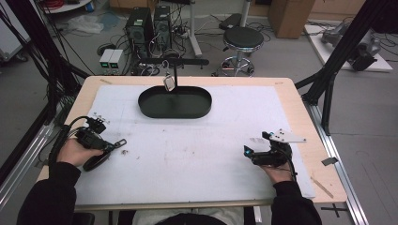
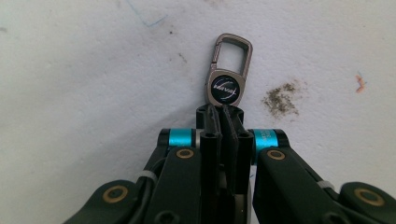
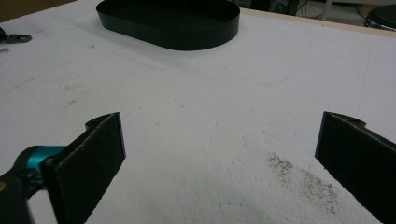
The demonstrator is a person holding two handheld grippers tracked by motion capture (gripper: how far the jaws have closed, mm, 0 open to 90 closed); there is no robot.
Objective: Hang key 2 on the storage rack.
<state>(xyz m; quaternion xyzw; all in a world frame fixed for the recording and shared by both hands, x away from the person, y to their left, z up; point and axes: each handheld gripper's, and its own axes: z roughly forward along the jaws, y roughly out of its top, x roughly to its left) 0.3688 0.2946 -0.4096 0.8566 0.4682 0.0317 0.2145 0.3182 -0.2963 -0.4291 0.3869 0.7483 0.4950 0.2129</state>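
Observation:
A grey metal key-ring clip (image 2: 226, 70) with a round black badge lies flat on the white mat (image 2: 93, 70). My left gripper (image 2: 223, 114) is shut on its lower end, and the clasp loop points away from the jaws. In the high view that clip (image 1: 121, 142) sticks out of the left gripper (image 1: 111, 146) at the table's left. Over the mat at the right, my right gripper (image 1: 248, 153) is open. Its jaws (image 3: 219, 144) stand wide apart with nothing between them.
A black oval tray (image 1: 146, 107) sits at the back middle of the mat, with its wall (image 3: 187, 41) seen ahead of the right gripper. A black stand (image 1: 175, 75) rises from it with a small tag (image 1: 169, 83) hanging. Dark smudges (image 3: 303, 179) mark the mat.

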